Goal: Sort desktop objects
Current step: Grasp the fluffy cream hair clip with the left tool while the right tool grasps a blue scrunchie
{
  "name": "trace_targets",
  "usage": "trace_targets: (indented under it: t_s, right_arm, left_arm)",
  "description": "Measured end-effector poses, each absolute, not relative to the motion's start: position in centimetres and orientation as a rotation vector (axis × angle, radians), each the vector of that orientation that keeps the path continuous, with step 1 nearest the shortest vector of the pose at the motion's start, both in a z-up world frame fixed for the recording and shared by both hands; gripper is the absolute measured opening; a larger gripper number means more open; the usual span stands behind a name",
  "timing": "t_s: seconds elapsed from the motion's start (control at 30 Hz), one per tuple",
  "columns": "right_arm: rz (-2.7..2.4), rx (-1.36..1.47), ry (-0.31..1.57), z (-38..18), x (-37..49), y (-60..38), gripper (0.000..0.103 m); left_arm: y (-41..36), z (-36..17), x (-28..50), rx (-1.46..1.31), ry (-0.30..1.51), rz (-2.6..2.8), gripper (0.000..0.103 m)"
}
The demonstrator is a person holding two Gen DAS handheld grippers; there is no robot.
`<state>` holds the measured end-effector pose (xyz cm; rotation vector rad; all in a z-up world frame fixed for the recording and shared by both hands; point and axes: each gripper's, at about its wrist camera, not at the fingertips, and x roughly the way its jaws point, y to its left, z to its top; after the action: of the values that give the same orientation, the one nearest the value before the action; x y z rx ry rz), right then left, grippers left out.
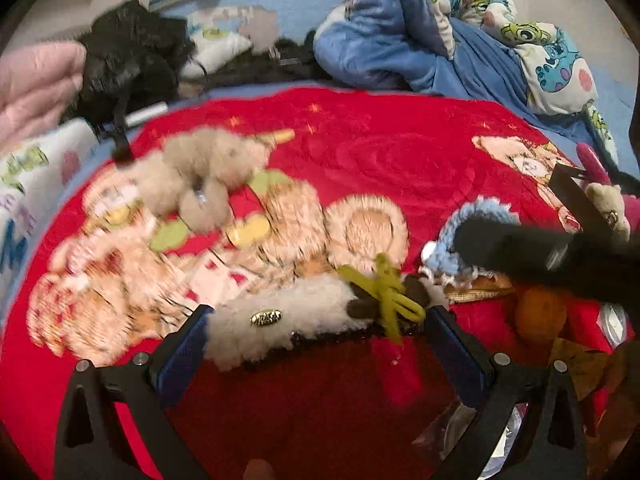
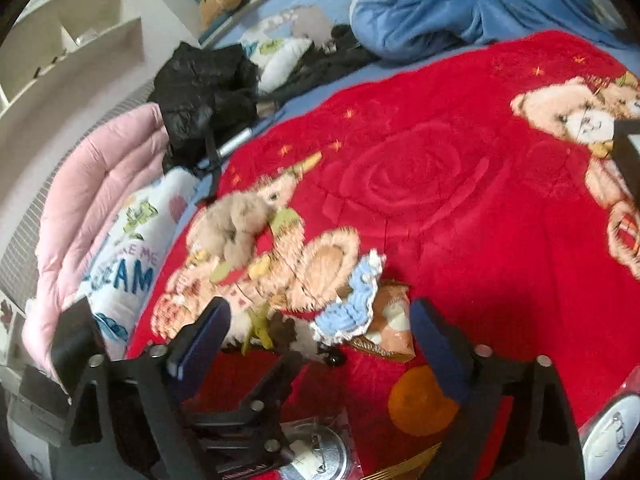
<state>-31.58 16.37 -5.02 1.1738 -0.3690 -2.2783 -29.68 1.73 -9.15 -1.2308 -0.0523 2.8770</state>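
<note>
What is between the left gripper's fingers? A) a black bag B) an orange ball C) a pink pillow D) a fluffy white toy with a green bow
D: in the left wrist view the fluffy white toy with its green bow lies between the open left gripper fingers.

Blue crocheted piece (image 2: 352, 300) between parted fingers (image 2: 438, 350)

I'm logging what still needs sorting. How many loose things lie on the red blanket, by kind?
Furry plush pieces: 2, the beige plush toy and the white fluffy hair clip
Crocheted blue piece: 1
Orange: 1
Snack packet: 1
Total: 5
</note>
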Motion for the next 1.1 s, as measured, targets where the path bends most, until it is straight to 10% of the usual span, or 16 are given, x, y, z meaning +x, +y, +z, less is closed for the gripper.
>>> trace_targets:
  t_s: [0.53, 1.1]
  right_arm:
    - [-2.356, 1.191, -0.268, -5.8, -31.4, 15.7, 0.028]
    - [-2.393, 1.107, -0.211, -4.7, -30.4, 15.2, 0.012]
  left_arm:
    - [0.9, -9.6, -29.6, -1.215, -0.167, 2.853, 0.102]
    - [-0.7, -9.0, -28.6, -1.131, -0.301, 2.846, 0.097]
